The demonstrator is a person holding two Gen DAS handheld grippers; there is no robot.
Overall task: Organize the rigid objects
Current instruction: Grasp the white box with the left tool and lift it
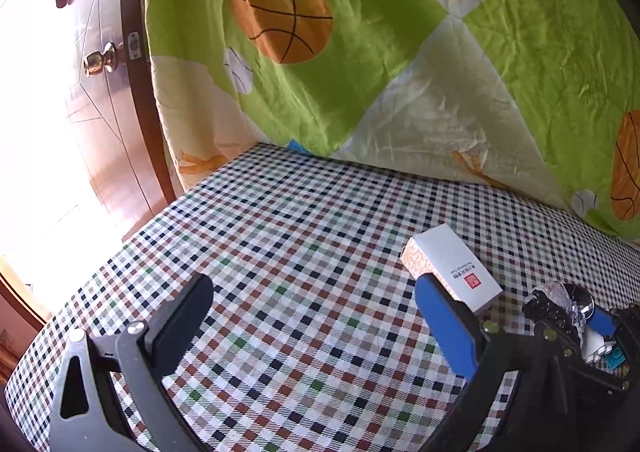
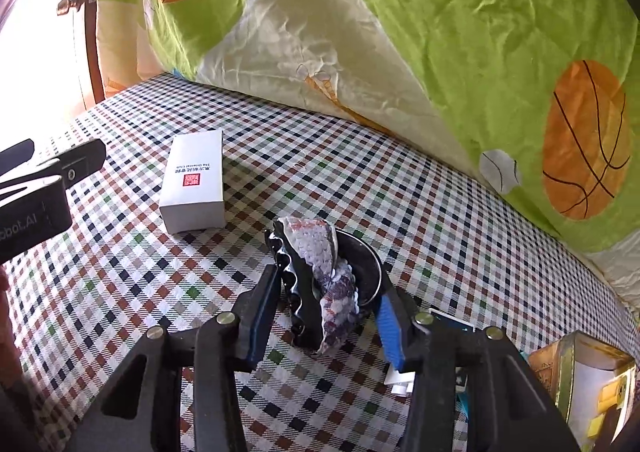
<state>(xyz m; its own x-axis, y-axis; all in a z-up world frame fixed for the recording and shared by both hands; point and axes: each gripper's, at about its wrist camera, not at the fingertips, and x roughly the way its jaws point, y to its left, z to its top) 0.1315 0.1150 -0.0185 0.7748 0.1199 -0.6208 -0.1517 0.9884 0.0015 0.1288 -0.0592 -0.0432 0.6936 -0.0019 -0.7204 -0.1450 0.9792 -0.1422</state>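
Straddling the clip [image 2: 316, 284] w/ my right claw [image 2: 326, 326]: fingers spread about as wide as the clip, one each side of it, pads close but I can't confirm contact, so nothing is gripped yet. I judge it sits that way bc the clip is the next rigid item to sort; it's a black wavy-edged hair clip w/ a scaly patterned top, lying on the checked cloth [image 2: 460, 220] right btwn the fingers, a dark ring-like part just beyond the right finger. My left claw [image 1: 316, 328] is wide open, holding nothing, hovering over bare cloth; prob parked there to stay out of the right claw's way. The box [image 2: 194, 180] lies flat ahead-left of the right claw, and just past the left claw's right finger [image 1: 444, 328], apart from the clip. Close right of the right claw, partly hidden behind its finger, small white/blue bits [image 2: 452, 328], can't tell what. Further right, at the frame edge, a gold tin [image 2: 576, 376]. The quilt [image 2: 460, 32] hangs behind everything as a backdrop, likely to wall off the work area. Count: 1 clip, 1 box, 1 tin, 2 claws; small bits uncountable from here.
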